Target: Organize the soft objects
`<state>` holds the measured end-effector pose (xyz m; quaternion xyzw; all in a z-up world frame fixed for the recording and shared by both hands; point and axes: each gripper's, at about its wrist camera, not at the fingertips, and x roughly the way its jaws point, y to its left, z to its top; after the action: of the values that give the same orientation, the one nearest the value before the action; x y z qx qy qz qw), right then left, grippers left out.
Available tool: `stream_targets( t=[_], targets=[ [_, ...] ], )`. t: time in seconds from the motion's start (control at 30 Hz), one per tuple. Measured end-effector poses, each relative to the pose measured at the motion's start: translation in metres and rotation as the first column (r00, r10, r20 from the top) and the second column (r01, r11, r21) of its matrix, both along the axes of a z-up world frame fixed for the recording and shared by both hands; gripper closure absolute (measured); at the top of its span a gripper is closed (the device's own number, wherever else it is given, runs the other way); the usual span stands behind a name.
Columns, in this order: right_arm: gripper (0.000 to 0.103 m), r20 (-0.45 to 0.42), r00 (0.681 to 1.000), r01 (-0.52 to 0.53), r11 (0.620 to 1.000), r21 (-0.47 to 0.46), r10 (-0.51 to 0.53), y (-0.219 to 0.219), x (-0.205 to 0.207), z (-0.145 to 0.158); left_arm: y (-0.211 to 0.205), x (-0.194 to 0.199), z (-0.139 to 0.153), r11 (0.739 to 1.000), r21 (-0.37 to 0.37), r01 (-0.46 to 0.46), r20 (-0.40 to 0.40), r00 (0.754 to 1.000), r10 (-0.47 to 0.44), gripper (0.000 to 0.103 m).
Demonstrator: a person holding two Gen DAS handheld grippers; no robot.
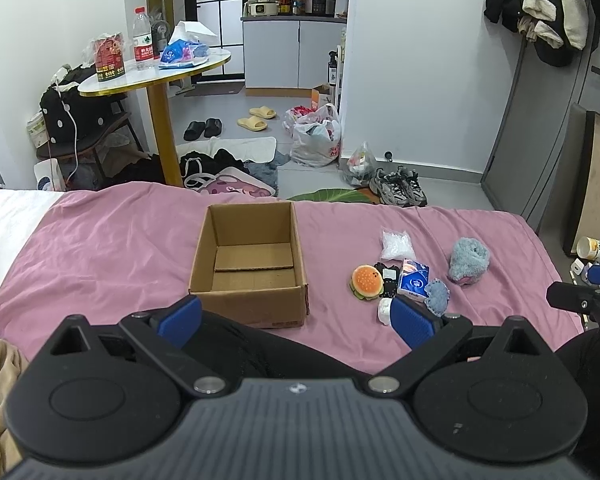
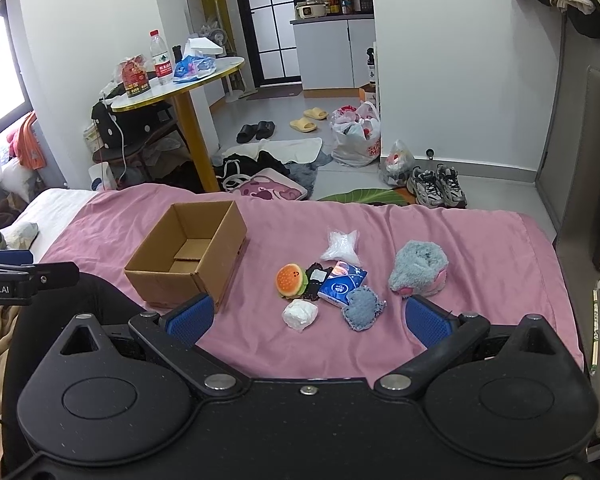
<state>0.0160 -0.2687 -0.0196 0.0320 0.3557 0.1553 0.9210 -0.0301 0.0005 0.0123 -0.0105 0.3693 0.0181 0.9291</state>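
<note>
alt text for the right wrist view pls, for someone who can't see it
An open right gripper hovers above a pink bedsheet holding an empty cardboard box on the left and a cluster of soft items on the right: burger plush, blue tissue pack, fluffy grey-blue plush, white wad. A cluttered room lies beyond.

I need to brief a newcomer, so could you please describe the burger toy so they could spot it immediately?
On the pink bedspread, right of the open cardboard box, lies a small cluster of soft items. The burger toy sits at the cluster's left edge, nearest the box, and is the only orange, round, bun-shaped piece there.
</note>
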Motion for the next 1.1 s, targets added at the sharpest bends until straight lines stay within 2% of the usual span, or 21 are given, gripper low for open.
stream_targets(
  t=[0.27,0.6,1.1],
  targets=[
    [0.0,-0.006,1.0,0.003,1.0,0.004,-0.003,0.0,0.001,-0.003,-0.002,0.006,-0.005,1.0,-0.012,0.008,-0.003,1.0,-0.008,0.003],
    [0.0,-0.062,0.997,0.058,0.997,0.049,-0.055,-0.01,0.03,-0.021,-0.011,0.032,-0.02,1.0,-0.023,0.0,-0.018,1.0,0.0,0.003],
    [0.0,-0.134,0.987,0.097,0.991,0.097,-0.084,-0.021,0.082,-0.046,-0.026,0.086,-0.056,0.999,-0.041,-0.005,-0.122,0.992,0.0,0.005]
  ],
)
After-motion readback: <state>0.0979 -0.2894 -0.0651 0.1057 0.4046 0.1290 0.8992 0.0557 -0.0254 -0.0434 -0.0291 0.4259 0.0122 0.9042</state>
